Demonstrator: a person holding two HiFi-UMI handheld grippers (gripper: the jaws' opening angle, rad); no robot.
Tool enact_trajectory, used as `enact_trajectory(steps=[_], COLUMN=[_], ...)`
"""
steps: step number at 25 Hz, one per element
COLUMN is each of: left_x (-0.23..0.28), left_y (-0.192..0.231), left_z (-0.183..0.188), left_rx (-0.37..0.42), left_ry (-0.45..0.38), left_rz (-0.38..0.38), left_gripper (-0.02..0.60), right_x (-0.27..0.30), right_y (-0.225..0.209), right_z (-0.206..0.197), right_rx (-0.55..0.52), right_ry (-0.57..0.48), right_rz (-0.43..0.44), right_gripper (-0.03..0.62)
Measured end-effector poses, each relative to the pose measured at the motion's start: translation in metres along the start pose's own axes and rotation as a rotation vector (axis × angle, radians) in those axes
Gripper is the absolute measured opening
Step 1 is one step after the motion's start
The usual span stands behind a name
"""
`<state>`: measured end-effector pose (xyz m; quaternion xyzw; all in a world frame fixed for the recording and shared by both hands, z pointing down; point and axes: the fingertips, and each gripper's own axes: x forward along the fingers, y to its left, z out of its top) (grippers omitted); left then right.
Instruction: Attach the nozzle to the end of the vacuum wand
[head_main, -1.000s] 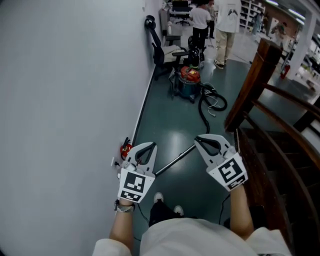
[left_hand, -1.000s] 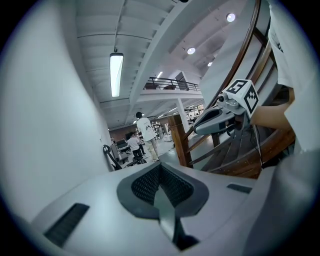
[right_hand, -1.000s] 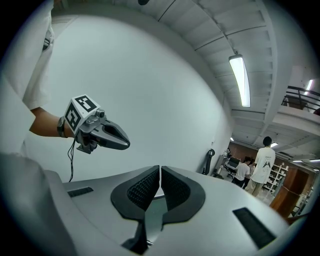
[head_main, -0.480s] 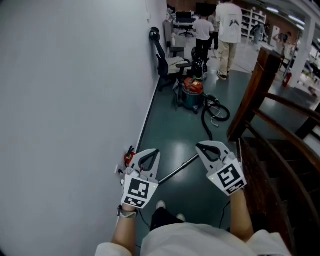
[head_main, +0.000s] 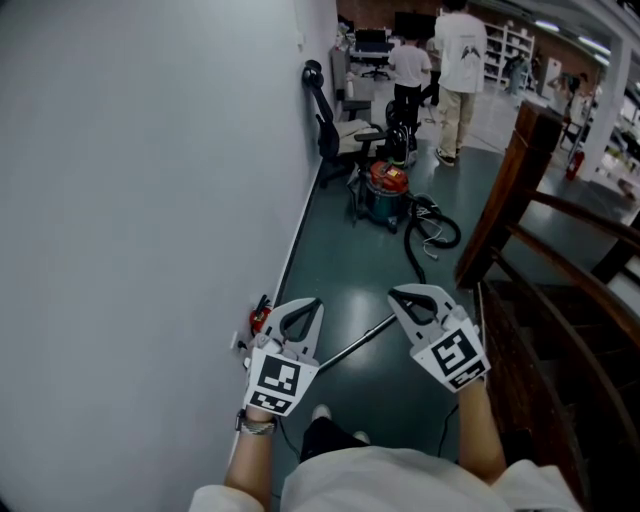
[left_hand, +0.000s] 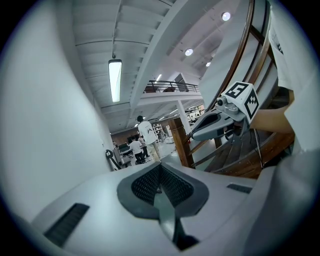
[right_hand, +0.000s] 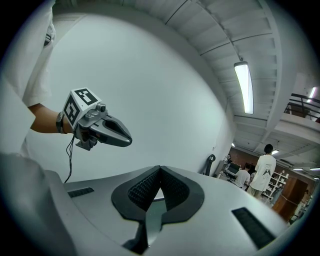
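Well, both my tongs are pressed together on nothing: my left gripper (head_main: 303, 305) and right gripper (head_main: 402, 294) are side by side above the floor. The vacuum wand (head_main: 358, 343) lies on the dark floor between them, at 4 o'clock from the left tip and 8 o'clock from the right. It is a thin, straight, pale tube, slanting toward 1 o'clock.

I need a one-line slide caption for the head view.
Left gripper and right gripper, both shut and empty, held above the vacuum wand on the floor, red vacuum cleaner beyond.
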<state>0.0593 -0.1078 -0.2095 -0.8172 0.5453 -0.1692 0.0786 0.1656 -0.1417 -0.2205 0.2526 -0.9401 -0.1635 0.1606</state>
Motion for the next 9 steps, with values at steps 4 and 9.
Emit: enact_trajectory(steps=[4, 9], left_x=[-0.0029, -0.0055], left_y=[0.0020, 0.0090], left_z=[0.0001, 0.0005], left_rx=[0.010, 0.009], left_ry=[0.003, -0.007], left_rz=[0.002, 0.013], left_gripper=[0.000, 0.000], right_x=[0.0011, 0.0064], right_y=[0.0043, 0.0046], right_z=[0.0025, 0.0033], right_rx=[-0.005, -0.036], right_ry=[0.000, 0.000], right_rz=[0.009, 0.006], right_gripper=[0.028, 0.028])
